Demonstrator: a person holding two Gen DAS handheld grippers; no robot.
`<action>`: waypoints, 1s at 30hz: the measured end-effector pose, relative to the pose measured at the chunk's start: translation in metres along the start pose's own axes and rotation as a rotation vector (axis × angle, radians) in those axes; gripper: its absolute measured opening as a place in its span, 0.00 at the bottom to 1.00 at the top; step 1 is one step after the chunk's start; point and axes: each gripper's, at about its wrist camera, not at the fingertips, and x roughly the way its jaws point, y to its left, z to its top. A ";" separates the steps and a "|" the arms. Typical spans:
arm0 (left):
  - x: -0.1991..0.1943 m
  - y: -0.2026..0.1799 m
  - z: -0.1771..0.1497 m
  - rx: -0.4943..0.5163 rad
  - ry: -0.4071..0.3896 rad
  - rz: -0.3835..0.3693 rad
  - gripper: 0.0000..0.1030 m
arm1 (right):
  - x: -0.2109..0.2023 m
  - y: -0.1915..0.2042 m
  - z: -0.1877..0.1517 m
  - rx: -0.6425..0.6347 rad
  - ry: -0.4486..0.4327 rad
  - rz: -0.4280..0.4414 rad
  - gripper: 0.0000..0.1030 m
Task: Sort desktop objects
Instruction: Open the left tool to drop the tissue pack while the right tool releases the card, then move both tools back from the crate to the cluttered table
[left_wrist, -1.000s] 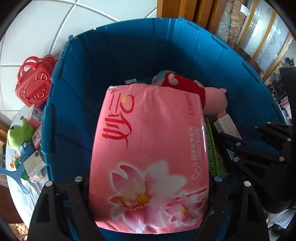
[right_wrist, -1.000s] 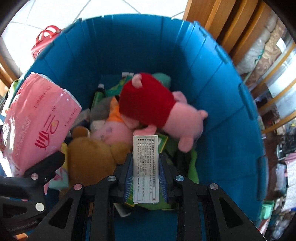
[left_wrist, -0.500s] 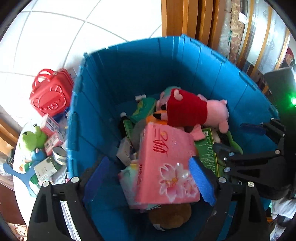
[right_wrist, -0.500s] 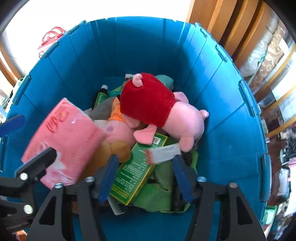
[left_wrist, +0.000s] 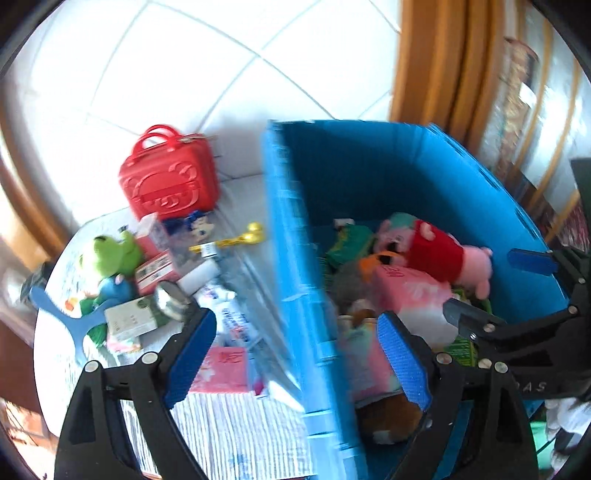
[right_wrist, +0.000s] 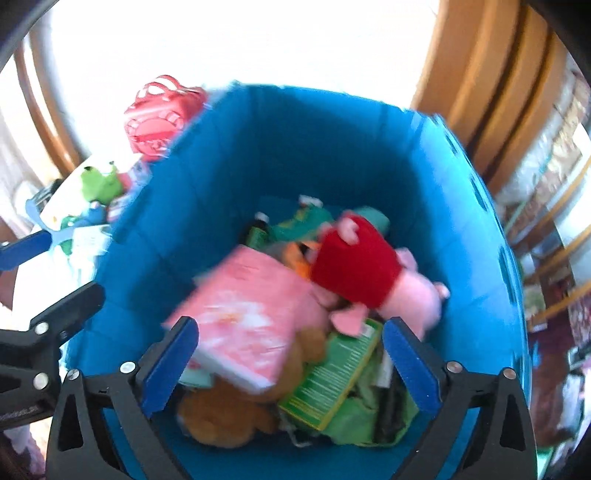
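The blue bin (left_wrist: 295, 258) (right_wrist: 295, 155) holds a pink tissue pack (right_wrist: 251, 314) (left_wrist: 410, 291), a pig plush in red (right_wrist: 358, 266) (left_wrist: 439, 254), a green box (right_wrist: 332, 373) and a brown plush (right_wrist: 221, 413). Above the bin's left wall, my left gripper (left_wrist: 293, 325) is open and empty, half over the table. My right gripper (right_wrist: 291, 328) hangs over the bin's contents. Its jaws are opening and nothing is between them. Each gripper also shows at the edge of the other's view.
Left of the bin, the table carries a red case (left_wrist: 170, 184), a green frog plush (left_wrist: 110, 254), a white box (left_wrist: 129, 321), a second pink pack (left_wrist: 221, 369), a gold item (left_wrist: 240, 238) and a blue flat tool (left_wrist: 74, 321). Wooden furniture stands behind the bin.
The left gripper let go of the pink tissue pack, which dropped into the bin, then swung left and up. The right gripper opened, released its white box and rose.
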 end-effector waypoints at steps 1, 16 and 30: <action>-0.003 0.013 -0.002 -0.021 -0.006 0.001 0.87 | -0.001 0.010 0.003 -0.016 -0.007 -0.003 0.99; -0.022 0.239 -0.061 -0.121 -0.075 0.063 0.87 | -0.027 0.212 0.044 -0.112 -0.149 0.094 1.00; 0.053 0.445 -0.140 -0.288 0.079 0.149 0.87 | 0.105 0.393 0.050 -0.159 0.041 0.254 1.00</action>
